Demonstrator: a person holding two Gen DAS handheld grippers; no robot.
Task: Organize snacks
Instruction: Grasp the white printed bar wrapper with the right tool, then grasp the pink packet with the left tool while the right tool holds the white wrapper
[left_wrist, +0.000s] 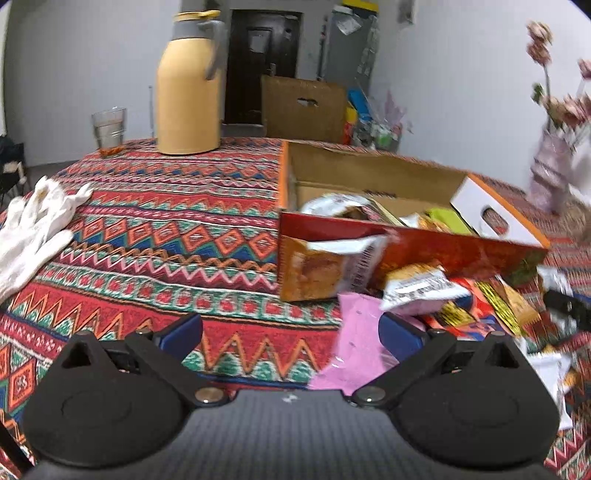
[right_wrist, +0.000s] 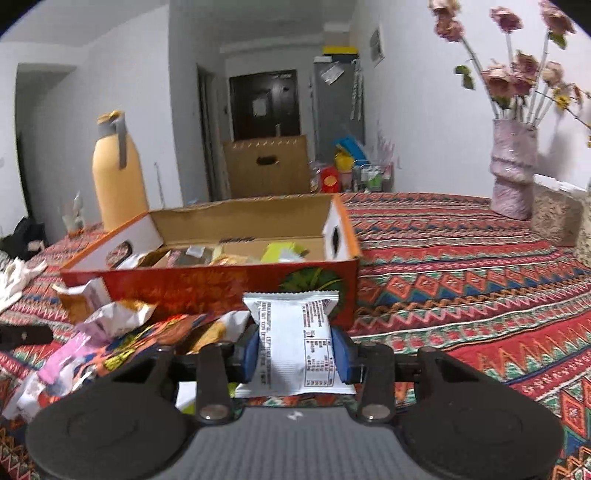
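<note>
An open red and orange cardboard box (right_wrist: 207, 284) (left_wrist: 436, 254) with several snack packets inside stands on the patterned tablecloth. A heap of loose snack packets (right_wrist: 122, 332) (left_wrist: 461, 306) lies in front of it. My right gripper (right_wrist: 295, 352) is shut on a white snack packet (right_wrist: 295, 332), its blue pads pressing both sides, just in front of the box's near wall. My left gripper (left_wrist: 291, 332) stands open over the cloth, left of the heap, with nothing pinched. A pink packet (left_wrist: 354, 347) lies by its right finger.
A yellow thermos jug (left_wrist: 188, 92) and a glass (left_wrist: 109, 129) stand at the table's far side. White gloves (left_wrist: 33, 225) lie on the left. A pink vase of dried flowers (right_wrist: 513, 166) stands far right. A cardboard carton (right_wrist: 267, 166) sits on the floor beyond.
</note>
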